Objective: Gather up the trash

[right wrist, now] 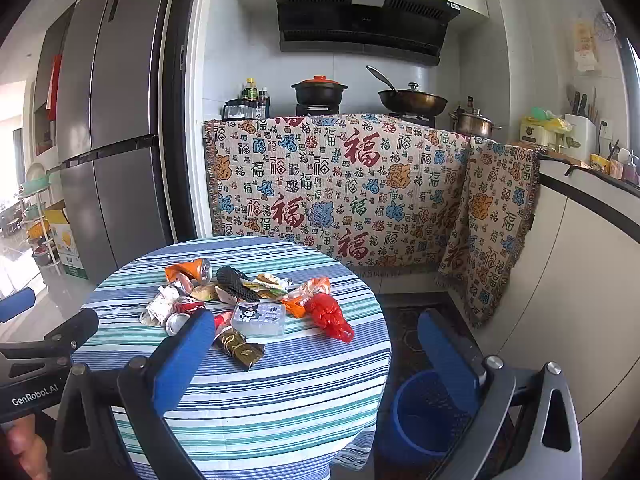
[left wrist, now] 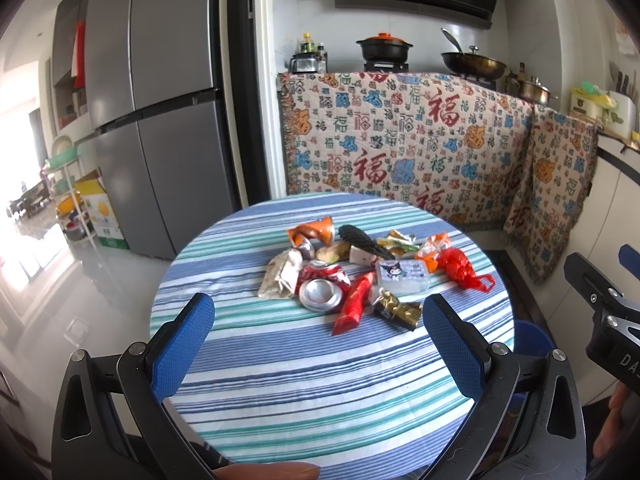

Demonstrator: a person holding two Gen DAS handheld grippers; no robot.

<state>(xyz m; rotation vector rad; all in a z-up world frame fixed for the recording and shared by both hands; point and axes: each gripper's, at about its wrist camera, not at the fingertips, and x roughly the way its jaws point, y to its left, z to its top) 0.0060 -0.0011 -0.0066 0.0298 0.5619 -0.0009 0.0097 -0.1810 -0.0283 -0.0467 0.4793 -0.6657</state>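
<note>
Both tongs (left wrist: 318, 336) (right wrist: 320, 354) wide apart, empty

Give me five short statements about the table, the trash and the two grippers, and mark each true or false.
1. Both the left gripper and the right gripper are open and hold nothing. True.
2. The blue bin stands on the table. False: it is on the floor beside the round table.
3. The red plastic bag lies on the table. True.
4. The crushed red can is upright and undented. False: it is flattened, lying in the pile.
5. The tablecloth is plain white. False: it is striped blue, green and white.
</note>
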